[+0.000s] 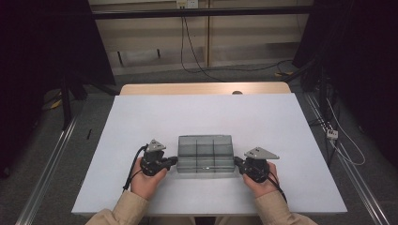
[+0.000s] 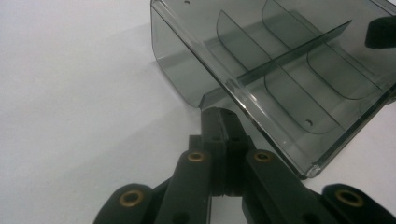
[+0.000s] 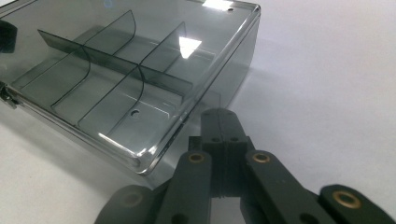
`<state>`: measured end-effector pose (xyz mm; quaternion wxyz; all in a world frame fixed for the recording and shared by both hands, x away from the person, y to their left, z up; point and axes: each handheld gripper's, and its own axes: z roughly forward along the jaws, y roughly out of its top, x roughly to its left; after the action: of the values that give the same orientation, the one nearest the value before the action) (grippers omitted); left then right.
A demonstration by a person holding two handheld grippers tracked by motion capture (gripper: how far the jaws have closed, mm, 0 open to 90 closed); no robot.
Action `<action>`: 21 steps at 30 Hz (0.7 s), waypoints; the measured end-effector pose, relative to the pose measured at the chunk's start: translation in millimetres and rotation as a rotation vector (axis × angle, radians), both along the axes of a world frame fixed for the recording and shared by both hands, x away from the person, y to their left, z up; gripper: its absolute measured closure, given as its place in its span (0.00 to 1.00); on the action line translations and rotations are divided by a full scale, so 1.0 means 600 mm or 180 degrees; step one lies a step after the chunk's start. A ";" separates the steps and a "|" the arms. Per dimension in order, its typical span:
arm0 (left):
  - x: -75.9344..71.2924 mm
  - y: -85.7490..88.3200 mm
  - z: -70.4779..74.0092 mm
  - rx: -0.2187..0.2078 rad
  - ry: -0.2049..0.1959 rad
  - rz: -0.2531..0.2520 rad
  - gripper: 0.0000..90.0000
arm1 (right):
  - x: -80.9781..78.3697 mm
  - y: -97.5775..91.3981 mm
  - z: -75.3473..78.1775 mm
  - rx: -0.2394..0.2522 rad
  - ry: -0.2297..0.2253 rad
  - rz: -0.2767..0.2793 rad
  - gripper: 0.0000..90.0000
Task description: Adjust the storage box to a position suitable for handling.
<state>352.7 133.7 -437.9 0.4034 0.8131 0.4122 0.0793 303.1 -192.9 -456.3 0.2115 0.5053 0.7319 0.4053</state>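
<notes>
At the left end of the smoky clear plastic organizer box (image 1: 205,153), the left gripper (image 1: 174,161) has its jaws pressed flat together with nothing between them, the tips right at the box's end wall; whether they touch it cannot be told. From the left gripper view, the closed left gripper (image 2: 219,112) meets the wall near a corner. Mirroring it, the right gripper (image 1: 237,161) is also fully closed and empty, its tips at the opposite end wall. The right gripper view shows the box (image 3: 140,70) lying flat, with thin dividers splitting it into compartments. Both hands (image 1: 149,180) grip the tools from below. Box and grippers sit near the front of a white table (image 1: 211,112).
</notes>
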 end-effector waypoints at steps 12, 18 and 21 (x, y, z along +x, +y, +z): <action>-0.012 -0.003 0.000 0.0019 -0.0020 -0.0027 1.00 | -0.017 -0.001 -0.001 -0.0064 -0.0006 0.0002 1.00; -0.015 -0.004 0.000 -0.0001 -0.0012 -0.0028 1.00 | -0.024 -0.001 -0.001 -0.0078 -0.0008 0.0002 1.00; -0.015 0.000 0.001 0.0073 -0.0004 -0.0102 1.00 | -0.029 -0.001 0.000 -0.0078 -0.0006 0.0008 1.00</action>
<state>343.7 133.6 -437.3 0.3955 0.8241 0.3979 0.0780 285.5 -193.6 -456.5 0.2180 0.5013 0.7372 0.3971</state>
